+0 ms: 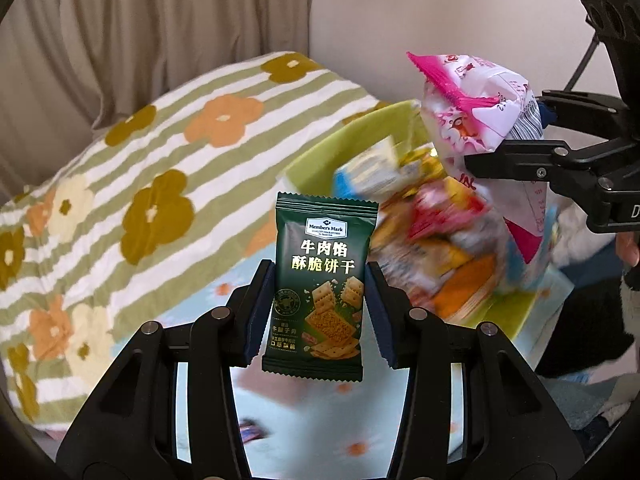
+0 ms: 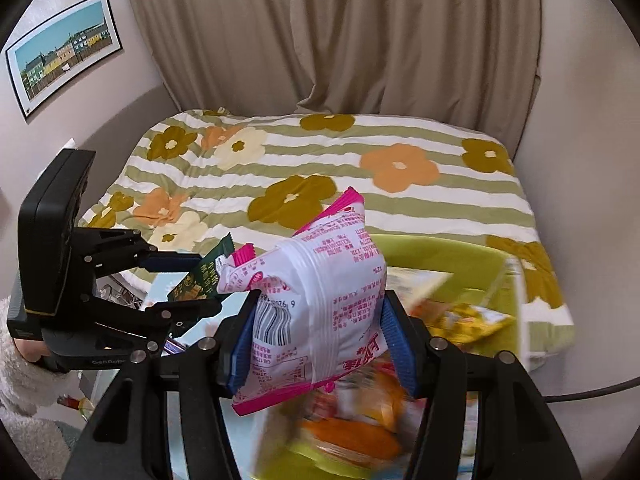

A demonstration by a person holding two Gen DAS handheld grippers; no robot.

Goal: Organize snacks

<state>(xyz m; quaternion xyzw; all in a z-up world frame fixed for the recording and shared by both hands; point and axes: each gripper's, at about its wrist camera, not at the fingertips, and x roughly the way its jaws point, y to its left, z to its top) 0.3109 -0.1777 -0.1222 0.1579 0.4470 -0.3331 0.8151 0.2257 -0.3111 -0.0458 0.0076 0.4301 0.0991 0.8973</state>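
Left tongs [image 1: 319, 312]: pressed on a dark green cracker packet [image 1: 322, 284], held upright between the blue pads [image 1: 256, 312], label facing the camera, clear of any surface. Seen from the right wrist, the same tongs [image 2: 188, 280] pinched that packet [image 2: 204, 276] at the left of the frame. Right tongs [image 2: 320, 324]: clamped on a white and pink snack bag [image 2: 320, 292], puffed, barcode and pink print outward, tilted, its pink crimped end uppermost. From the left wrist, these tongs [image 1: 508, 148] gripped the bag [image 1: 476, 100] above a green bin [image 1: 320, 152]. Bin: lime green, open-topped, holding a blurred heap of mixed snacks [image 1: 432, 232] in yellow, orange, red and blue wrappers; it sat just below and beyond both held items. Bed [image 2: 360, 168]: quilt in green and white stripes with orange, olive and cream flowers, behind the bin. Beige curtain [image 2: 320, 40] behind the bed. Framed picture [image 2: 64, 52] of coloured houses on the wall at left.
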